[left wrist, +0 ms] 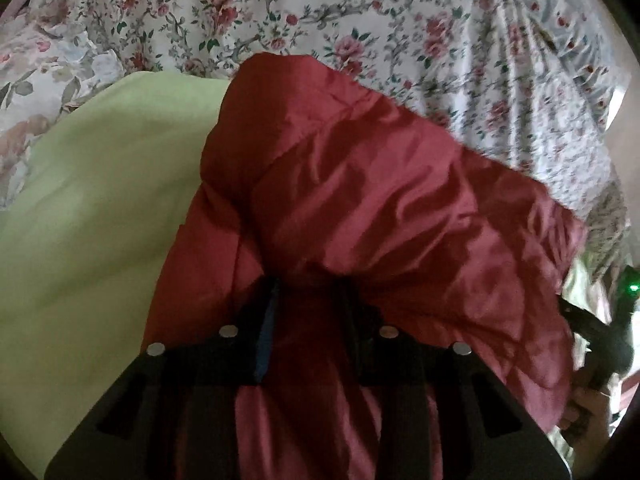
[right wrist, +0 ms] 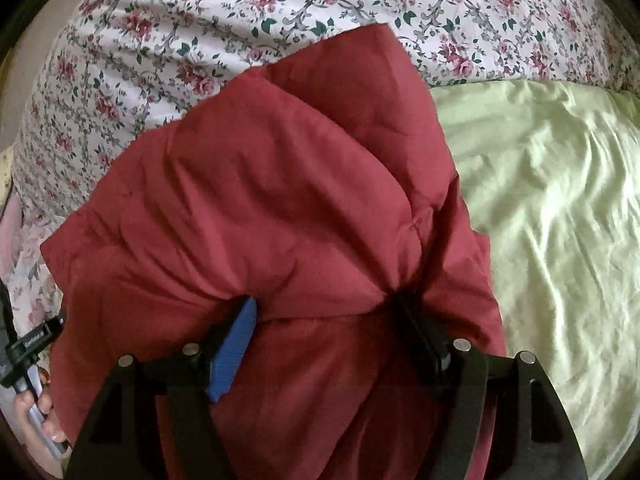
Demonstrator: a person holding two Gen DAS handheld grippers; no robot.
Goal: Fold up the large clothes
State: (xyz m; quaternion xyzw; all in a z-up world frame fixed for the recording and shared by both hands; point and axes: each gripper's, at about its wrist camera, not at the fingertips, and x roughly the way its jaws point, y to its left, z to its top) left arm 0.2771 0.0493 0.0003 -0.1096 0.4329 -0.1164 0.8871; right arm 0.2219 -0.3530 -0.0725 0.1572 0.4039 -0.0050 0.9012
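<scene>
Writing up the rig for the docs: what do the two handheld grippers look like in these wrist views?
Both are matte black with angular, cut-out finger carriers and round silver studs on top. On the left gripper and the right gripper, one finger carries a blue pad; the other is black. The far device shows a green light and white lettering. No sleeves visible.

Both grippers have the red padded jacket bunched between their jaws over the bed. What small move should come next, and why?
Probably carry the red padded jacket forward and lay the fold down: left gripper and right gripper both pinch it, and it hangs bunched over the green sheet.
</scene>
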